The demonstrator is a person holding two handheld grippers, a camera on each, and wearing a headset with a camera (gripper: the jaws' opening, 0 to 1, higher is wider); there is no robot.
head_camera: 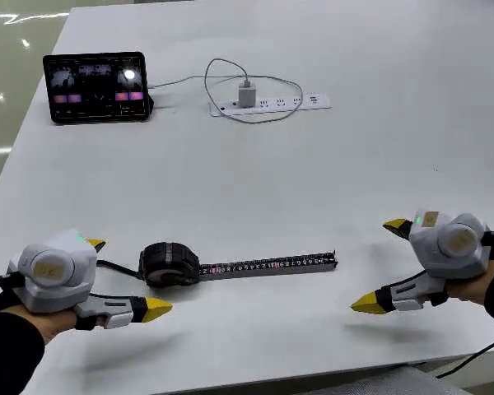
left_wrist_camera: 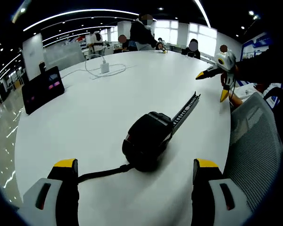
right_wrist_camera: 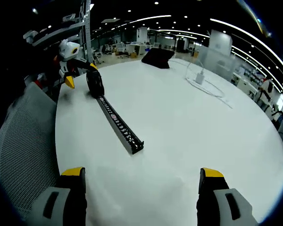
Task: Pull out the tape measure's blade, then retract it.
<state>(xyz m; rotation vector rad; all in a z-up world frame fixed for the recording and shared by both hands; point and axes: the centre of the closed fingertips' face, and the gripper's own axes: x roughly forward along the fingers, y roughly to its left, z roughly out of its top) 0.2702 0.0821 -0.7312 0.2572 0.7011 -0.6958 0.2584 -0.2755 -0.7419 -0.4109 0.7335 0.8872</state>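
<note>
The tape measure (head_camera: pixel 170 264) is a black, rounded case with a ribbed grip. It sits just ahead of the left gripper (head_camera: pixel 128 276), in line with the gap between that gripper's spread jaws and touching neither. A thin black strap (head_camera: pixel 115 267) trails from the case's rear back toward the left gripper. The blade (head_camera: pixel 267 264) is partly pulled out. It is a dark strip with pale and red markings facing up, lying flat and straight. It runs away from the left gripper toward the right gripper (head_camera: pixel 377 265). Its hooked end (head_camera: pixel 333 260) stops short of the right gripper's open jaws, clearly apart from them.
</note>
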